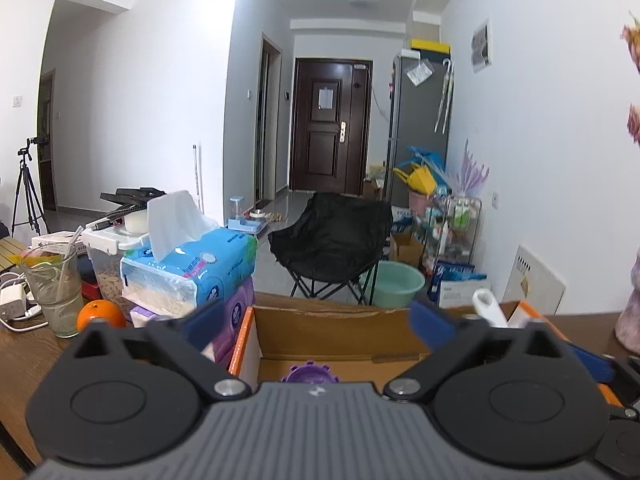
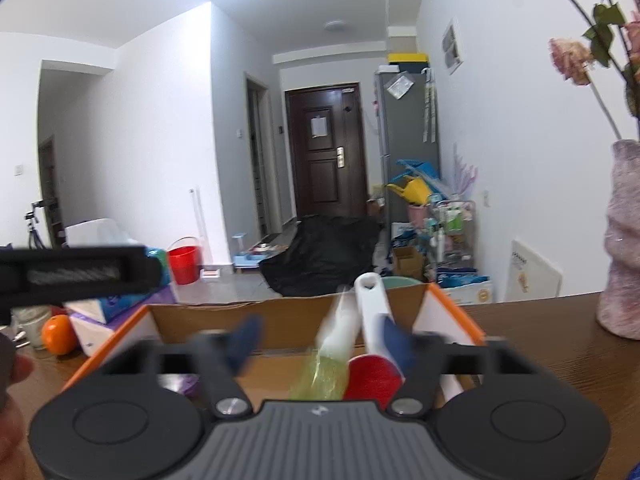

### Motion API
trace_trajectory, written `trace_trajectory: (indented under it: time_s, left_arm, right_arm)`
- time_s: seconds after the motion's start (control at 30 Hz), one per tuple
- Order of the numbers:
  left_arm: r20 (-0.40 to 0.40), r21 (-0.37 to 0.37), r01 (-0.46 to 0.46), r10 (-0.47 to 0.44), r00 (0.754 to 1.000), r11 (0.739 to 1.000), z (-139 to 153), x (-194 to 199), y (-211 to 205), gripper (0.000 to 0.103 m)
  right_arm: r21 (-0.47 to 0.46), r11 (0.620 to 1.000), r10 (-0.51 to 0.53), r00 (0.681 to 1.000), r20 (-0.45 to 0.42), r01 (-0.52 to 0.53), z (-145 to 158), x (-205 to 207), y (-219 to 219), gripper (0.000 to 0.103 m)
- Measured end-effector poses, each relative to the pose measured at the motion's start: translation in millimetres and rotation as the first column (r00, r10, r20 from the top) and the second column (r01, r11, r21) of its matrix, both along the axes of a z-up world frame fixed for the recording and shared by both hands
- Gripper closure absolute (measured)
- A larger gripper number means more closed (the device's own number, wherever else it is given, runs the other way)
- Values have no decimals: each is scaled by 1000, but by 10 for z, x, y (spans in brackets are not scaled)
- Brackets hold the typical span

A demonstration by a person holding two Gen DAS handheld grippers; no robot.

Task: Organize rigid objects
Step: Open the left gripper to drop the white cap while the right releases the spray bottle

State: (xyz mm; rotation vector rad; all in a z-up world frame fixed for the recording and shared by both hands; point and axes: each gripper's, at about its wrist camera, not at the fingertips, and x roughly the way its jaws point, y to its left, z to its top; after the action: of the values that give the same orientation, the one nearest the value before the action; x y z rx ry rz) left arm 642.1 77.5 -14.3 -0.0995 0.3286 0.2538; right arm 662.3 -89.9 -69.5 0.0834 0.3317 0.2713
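Both grippers hover over the cardboard box [image 2: 280, 320]. Right gripper [image 2: 320, 340] jaws wide, white-handled brush [image 2: 374, 312] and green brush [image 2: 332, 340] between them, apparently released. Left gripper [image 1: 316, 320] jaws wide, empty; purple piece [image 1: 310, 374] below. Retract straight up to clear the handles.

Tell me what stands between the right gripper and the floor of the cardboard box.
Nothing visible blocks it. The right gripper hangs open over the cardboard box, with a white-handled brush and a green-bristled one beside its right finger.
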Motion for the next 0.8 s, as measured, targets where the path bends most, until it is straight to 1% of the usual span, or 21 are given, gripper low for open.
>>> trace_trajectory:
  time_s: [0.03,0.1,0.23,0.5,0.8]
  left_arm:
    - [2,-5,1,-1,1000,1000,10,-4,6,0]
    - [-2,-6,10,-10,1000,1000,17,-8,4,0]
    - [-7,24,0,0,1000,1000,3,-7,-10,0]
    - [-11,11,-7,8,1000,1000,0,-7,12,0]
    - [-4,13,-2,2,1000,1000,-2,-91,2,0]
  right_arm:
    - [-4,1000,-12,1000,8,12,4,-1,-16,4]
    - [-5,999,-31,999,19,32,10,-15,-52,0]
    - [1,999,-50,999,16,50,24,3,-138,0]
    - [-14,998,-65,998,15,65,32,9,-207,0]
    - [-34,998,-60,998,31,61,89,-156,-268,0]
